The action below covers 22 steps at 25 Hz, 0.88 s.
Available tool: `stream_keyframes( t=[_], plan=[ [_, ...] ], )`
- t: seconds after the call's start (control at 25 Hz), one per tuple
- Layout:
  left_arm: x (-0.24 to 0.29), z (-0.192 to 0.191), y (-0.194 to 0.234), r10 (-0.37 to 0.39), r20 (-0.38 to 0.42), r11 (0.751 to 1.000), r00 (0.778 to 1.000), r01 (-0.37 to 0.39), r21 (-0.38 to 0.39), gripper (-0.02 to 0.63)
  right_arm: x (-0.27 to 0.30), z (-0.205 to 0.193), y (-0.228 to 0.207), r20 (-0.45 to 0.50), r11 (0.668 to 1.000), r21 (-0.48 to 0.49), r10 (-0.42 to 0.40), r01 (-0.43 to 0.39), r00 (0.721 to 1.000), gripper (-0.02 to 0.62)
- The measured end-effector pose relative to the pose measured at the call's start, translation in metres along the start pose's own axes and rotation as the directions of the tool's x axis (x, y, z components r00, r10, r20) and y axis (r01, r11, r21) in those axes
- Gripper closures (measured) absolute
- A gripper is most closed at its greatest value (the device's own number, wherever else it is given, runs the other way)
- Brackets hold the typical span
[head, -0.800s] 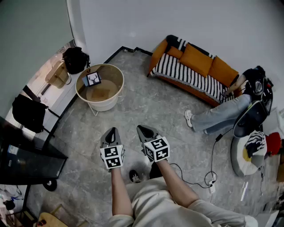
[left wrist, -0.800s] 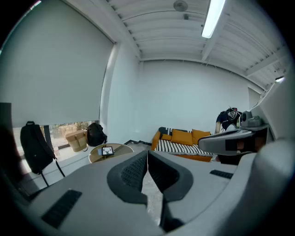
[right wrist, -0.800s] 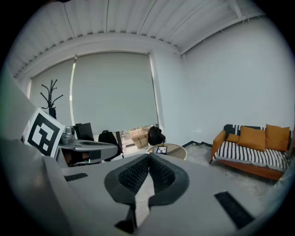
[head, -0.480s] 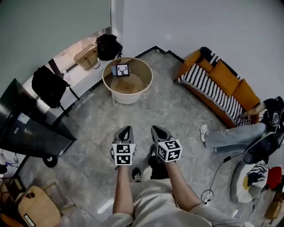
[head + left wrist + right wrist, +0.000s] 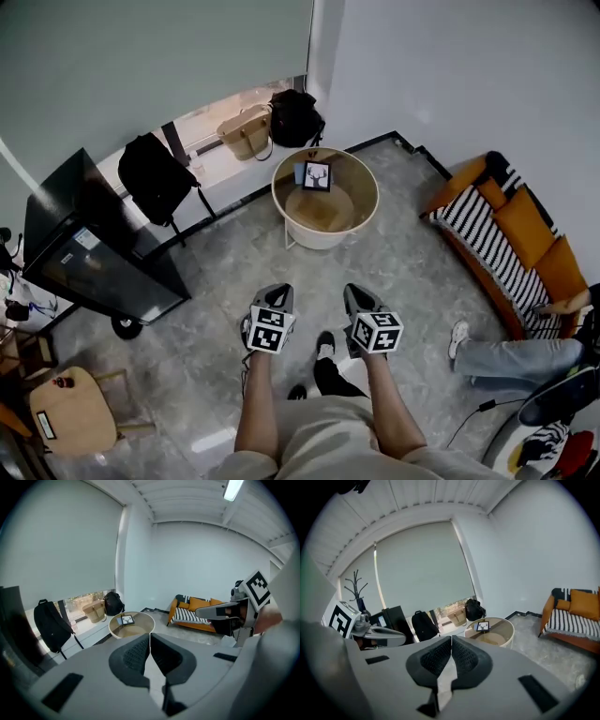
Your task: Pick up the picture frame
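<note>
A small black picture frame [image 5: 316, 175] with a white deer print leans inside a round cream table [image 5: 361, 212] with a raised rim, across the room. The same picture frame [image 5: 127, 619] looks small in the left gripper view and the picture frame [image 5: 483, 626] likewise in the right gripper view. My left gripper [image 5: 277, 294] and right gripper [image 5: 355, 296] hang side by side over the grey floor, well short of the table. Both have their jaws pressed together with nothing between them.
A black cabinet on wheels [image 5: 94, 253] stands at the left, with a black backpack [image 5: 157, 177] beside it. A tan bag [image 5: 246, 132] and a black bag [image 5: 295, 117] sit by the window. An orange sofa [image 5: 520, 234] lines the right wall. A seated person's legs [image 5: 516, 361] stretch out lower right.
The head view has swung left: the round table with the frame has shifted from upper left to the upper middle, and the sofa has slid to the right edge. Both grippers stay shut.
</note>
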<state>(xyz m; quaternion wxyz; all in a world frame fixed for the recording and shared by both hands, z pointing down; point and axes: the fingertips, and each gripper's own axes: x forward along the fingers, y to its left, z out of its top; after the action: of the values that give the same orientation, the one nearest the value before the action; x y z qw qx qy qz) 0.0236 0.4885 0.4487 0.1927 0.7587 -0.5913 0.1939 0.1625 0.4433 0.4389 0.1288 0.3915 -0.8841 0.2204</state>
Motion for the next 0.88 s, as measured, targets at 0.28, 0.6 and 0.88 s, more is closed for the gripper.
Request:
stream_keyframes(
  t=[0.28,0.6,0.88],
  plan=[
    [0.081,0.113,0.026,0.018,0.05,1.0,0.999,-0.018,0.004,0.583,0.07,0.107,-0.064,0.086,0.987,0.101,0.115,-0.124,0.99,0.561],
    [0.143,0.161,0.033,0.047,0.054,0.999,0.997,-0.046,-0.003,0.583,0.114,0.152,-0.124,0.113,0.966,0.151,0.192,-0.208,0.975,0.561],
    [0.179,0.177,0.038,0.095,0.071,0.992,0.993,-0.089,-0.084,0.583,0.142,0.165,-0.156,0.085,0.961,0.126,0.238,-0.247,0.968,0.561]
  ],
)
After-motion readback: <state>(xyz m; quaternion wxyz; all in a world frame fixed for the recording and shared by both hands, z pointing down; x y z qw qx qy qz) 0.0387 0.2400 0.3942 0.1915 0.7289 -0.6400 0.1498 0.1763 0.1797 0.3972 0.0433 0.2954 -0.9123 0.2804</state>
